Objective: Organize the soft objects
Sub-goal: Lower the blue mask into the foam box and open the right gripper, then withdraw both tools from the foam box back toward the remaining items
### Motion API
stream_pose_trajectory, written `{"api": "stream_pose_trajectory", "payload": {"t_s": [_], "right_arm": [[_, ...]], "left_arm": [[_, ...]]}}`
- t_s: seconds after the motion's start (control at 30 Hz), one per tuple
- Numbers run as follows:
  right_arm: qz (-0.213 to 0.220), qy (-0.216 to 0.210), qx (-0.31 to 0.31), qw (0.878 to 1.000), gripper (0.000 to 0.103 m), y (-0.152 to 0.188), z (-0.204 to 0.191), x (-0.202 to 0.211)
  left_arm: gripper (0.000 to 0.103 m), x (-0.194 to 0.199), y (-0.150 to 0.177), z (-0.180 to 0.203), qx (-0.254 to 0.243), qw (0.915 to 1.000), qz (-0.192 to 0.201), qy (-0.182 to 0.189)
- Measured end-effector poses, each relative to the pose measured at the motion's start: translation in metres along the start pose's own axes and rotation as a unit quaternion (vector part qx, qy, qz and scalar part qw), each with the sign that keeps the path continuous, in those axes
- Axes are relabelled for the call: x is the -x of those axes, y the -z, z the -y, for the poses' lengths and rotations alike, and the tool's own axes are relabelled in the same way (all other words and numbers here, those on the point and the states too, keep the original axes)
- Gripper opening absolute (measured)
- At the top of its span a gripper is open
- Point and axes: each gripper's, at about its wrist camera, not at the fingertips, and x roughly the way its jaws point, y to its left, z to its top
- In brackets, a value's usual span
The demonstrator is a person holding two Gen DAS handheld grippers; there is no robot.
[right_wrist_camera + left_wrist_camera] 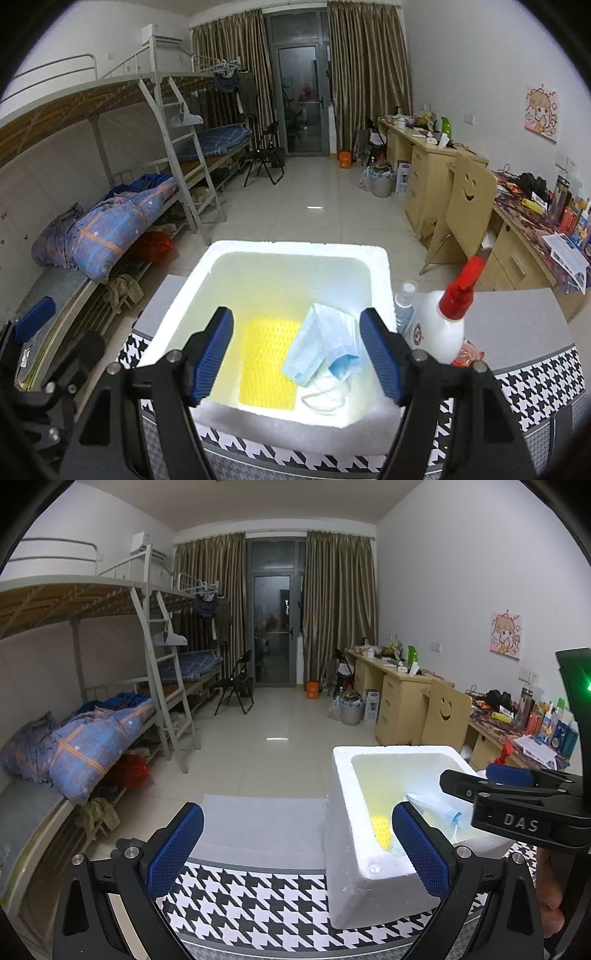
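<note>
Inside the white foam box point(382, 275), on its floor: a light-blue face mask point(325, 349), crumpled and half folded, lying partly over the right edge of a yellow mesh sponge point(267, 363). Ear loops point(325, 400) trailing toward the near wall of the box.

Right tool point(295, 354) poised directly above the box opening, jaws spread wide, nothing between the blue pads point(212, 356); mask below and between them but clear of both, nearer the right pad. Judged as just let go into the box, not gripped.

Long axis of the mask running diagonally, from near-left up toward far-right, roughly crosswise to the line between the pads. Sponge lying lengthwise, away from the camera, along the tool's pointing line.

Left tool point(295, 849) also spread wide and empty, held to the left of the box, its right pad overlapping the box's near-left wall in that view, its left pad over the houndstooth tabletop point(251, 893). Right tool visible from the left view too point(513, 797), reaching over the box's right rim.

Nearer to the box contents: the right tool, by a clear margin. Any further soft item probably outside the box; none seen on the tabletop. Just right of the box, touching or nearly so: a white spray bottle with a red nozzle point(448, 326) and a small clear bottle point(404, 302), both hard, likely not part of the sorting.
</note>
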Motion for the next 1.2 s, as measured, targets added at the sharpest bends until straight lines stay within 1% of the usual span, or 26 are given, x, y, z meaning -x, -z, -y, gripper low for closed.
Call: {"api": "stream_pose_trajectory", "payload": {"t_s": [0.2, 0.37, 0.43, 0.5, 0.7, 0.9, 1.13, 1.2], "right_arm": [[0.018, 0.004, 0.009, 1.000, 0.079, 0.002, -0.001, 0.019], [0.037, 0.001, 0.003, 0.999, 0.087, 0.007, 0.003, 0.040], [0.045, 0.003, 0.005, 0.999, 0.093, 0.007, 0.003, 0.046], [0.050, 0.004, 0.007, 0.999, 0.094, 0.010, 0.001, 0.053], [0.056, 0.006, 0.008, 0.998, 0.094, 0.016, 0.002, 0.069], [0.066, 0.003, 0.001, 0.998, 0.094, 0.024, 0.005, 0.085], [0.086, 0.016, 0.002, 0.996, 0.094, 0.039, 0.007, 0.103], [0.088, 0.010, -0.003, 0.996, 0.094, 0.043, 0.009, 0.106]], "left_arm": [[0.102, 0.010, 0.000, 0.002, 0.001, 1.0000, 0.004, -0.001], [0.102, 0.019, 0.000, 0.007, -0.002, 1.0000, 0.009, 0.000], [0.102, 0.024, 0.001, 0.009, -0.004, 0.9999, 0.011, 0.002], [0.102, 0.028, 0.003, 0.010, -0.002, 0.9999, 0.013, 0.003], [0.102, 0.042, 0.005, 0.014, -0.003, 0.9998, 0.017, 0.011], [0.102, 0.055, 0.007, 0.016, -0.007, 0.9997, 0.021, 0.010], [0.102, 0.075, 0.017, 0.019, -0.006, 0.9992, 0.030, 0.027], [0.102, 0.079, 0.020, 0.021, -0.006, 0.9990, 0.030, 0.032]]}}
